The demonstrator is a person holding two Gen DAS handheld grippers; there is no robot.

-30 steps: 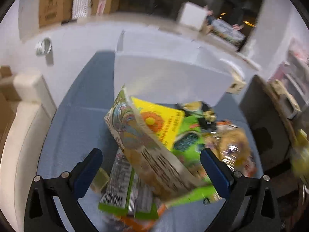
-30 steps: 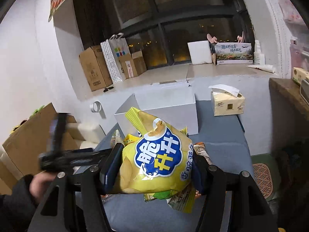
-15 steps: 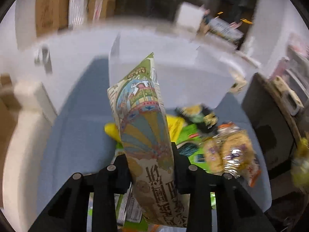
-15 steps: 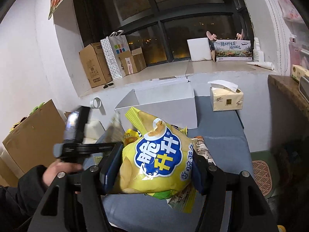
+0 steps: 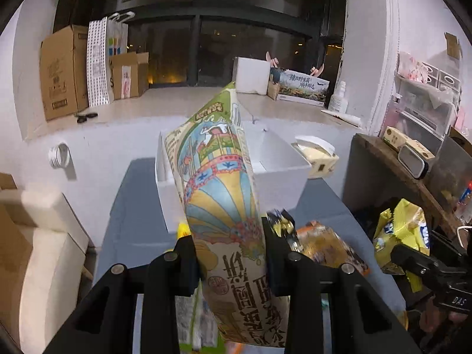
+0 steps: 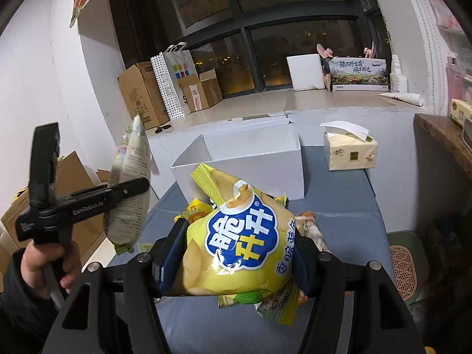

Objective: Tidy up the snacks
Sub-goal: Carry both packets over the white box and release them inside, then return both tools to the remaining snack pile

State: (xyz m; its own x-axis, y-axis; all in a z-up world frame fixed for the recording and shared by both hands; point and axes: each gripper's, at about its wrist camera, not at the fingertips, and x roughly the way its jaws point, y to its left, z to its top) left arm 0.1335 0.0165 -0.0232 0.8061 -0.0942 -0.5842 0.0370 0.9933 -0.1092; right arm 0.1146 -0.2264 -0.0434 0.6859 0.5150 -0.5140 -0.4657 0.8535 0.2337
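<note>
My left gripper is shut on a tall snack bag with a hot-air balloon print, held upright above the blue table; it also shows in the right wrist view. My right gripper is shut on a yellow chip bag, also seen at the right of the left wrist view. An open white box stands behind the snack pile; it shows in the left wrist view too.
A tissue box sits right of the white box. Cardboard boxes and a paper bag stand on the window ledge. A dark shelf is at the right, a cream seat at the left.
My left gripper closed on the balloon-print bag and lifted it upright off the pile, higher now. The right gripper held the chip bag nearly still.
</note>
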